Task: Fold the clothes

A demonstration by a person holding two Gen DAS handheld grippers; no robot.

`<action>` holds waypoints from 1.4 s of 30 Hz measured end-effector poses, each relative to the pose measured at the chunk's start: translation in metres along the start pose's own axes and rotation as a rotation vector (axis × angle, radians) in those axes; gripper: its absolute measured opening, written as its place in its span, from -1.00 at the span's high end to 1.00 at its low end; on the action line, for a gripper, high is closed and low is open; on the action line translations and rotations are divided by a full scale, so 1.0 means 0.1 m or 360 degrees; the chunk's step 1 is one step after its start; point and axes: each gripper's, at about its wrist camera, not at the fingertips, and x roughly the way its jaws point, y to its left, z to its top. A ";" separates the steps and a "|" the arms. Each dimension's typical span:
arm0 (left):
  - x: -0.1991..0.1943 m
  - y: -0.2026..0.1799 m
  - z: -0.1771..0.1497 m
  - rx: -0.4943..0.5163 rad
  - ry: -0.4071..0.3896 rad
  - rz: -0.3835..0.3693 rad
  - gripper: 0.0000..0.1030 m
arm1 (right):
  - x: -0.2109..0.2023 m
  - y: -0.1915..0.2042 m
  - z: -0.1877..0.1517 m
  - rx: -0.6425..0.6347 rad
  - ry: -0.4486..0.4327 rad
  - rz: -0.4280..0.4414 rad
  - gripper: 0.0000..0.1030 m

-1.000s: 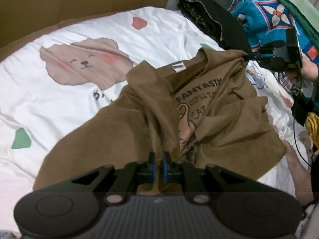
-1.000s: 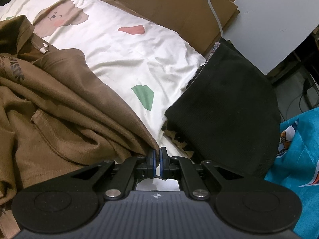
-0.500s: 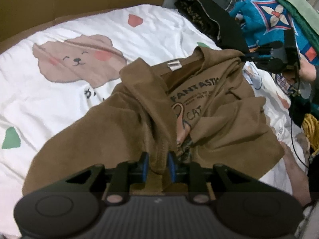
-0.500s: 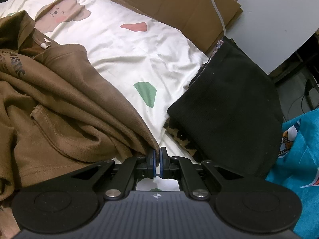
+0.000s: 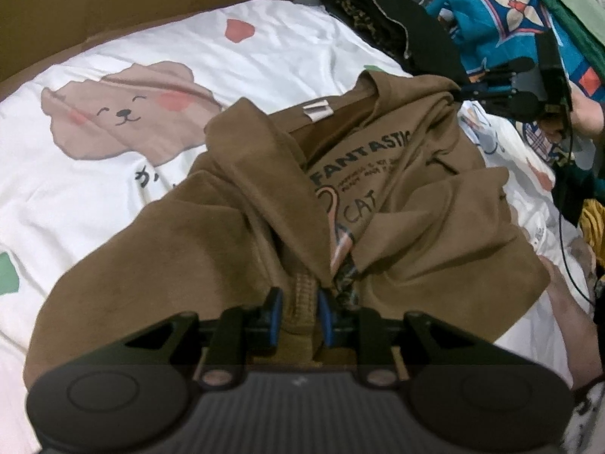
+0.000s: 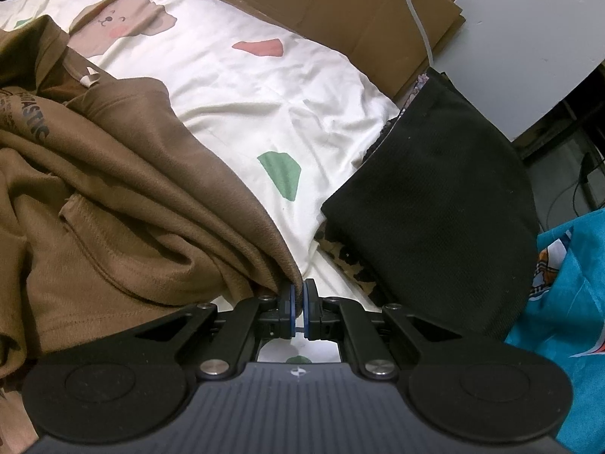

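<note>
A brown shirt [image 5: 435, 234] printed "FANTASTIC CAT" lies crumpled on the white bear-print sheet [image 5: 94, 174]. My left gripper [image 5: 298, 310] hangs low over its near edge. The jaws stand a little apart, with a ridge of the brown cloth rising between the blue pads [image 5: 275, 312] and a small gap on the left side. In the right wrist view my right gripper [image 6: 299, 302] is shut on a pinched corner of the brown shirt [image 6: 113, 196]. The left wrist view shows the right gripper [image 5: 463, 92] at the shirt's far right corner.
A folded black garment [image 6: 435, 204] over a leopard-print one [image 6: 351, 265] lies at the sheet's right side. Blue patterned fabric [image 5: 503, 22] is piled far right, with cables. Brown cardboard [image 6: 340, 7] borders the far side. A person's forearm [image 5: 567, 302] rests at the near right.
My left gripper's jaws parted from shut on the brown cloth to a small gap around the fold and sank slightly. The right gripper kept its grip and place.
</note>
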 end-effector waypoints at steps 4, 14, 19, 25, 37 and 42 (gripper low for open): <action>0.07 0.00 0.01 -0.0016 0.0027 -0.0025 0.58 | 0.01 0.01 -0.01 0.0006 -0.0006 -0.0001 0.96; -0.09 -0.06 -0.05 0.0035 -0.0041 -0.0002 0.83 | -0.03 -0.01 -0.02 0.0026 -0.0023 -0.0009 0.96; -0.37 -0.16 -0.06 0.0060 -0.0145 0.0048 0.85 | -0.05 -0.04 -0.01 0.0031 -0.0032 -0.0009 0.96; -0.56 -0.46 0.00 0.0201 -0.0222 0.0131 0.88 | -0.06 -0.03 -0.02 0.0025 -0.0030 -0.0008 0.96; -0.10 -0.55 0.00 0.0331 -0.0053 0.0182 0.88 | -0.03 -0.01 -0.01 0.0006 -0.0009 -0.0002 0.96; -0.05 -0.42 -0.03 0.0232 -0.0023 0.0175 0.86 | -0.01 0.00 0.00 0.0006 -0.0008 -0.0002 0.96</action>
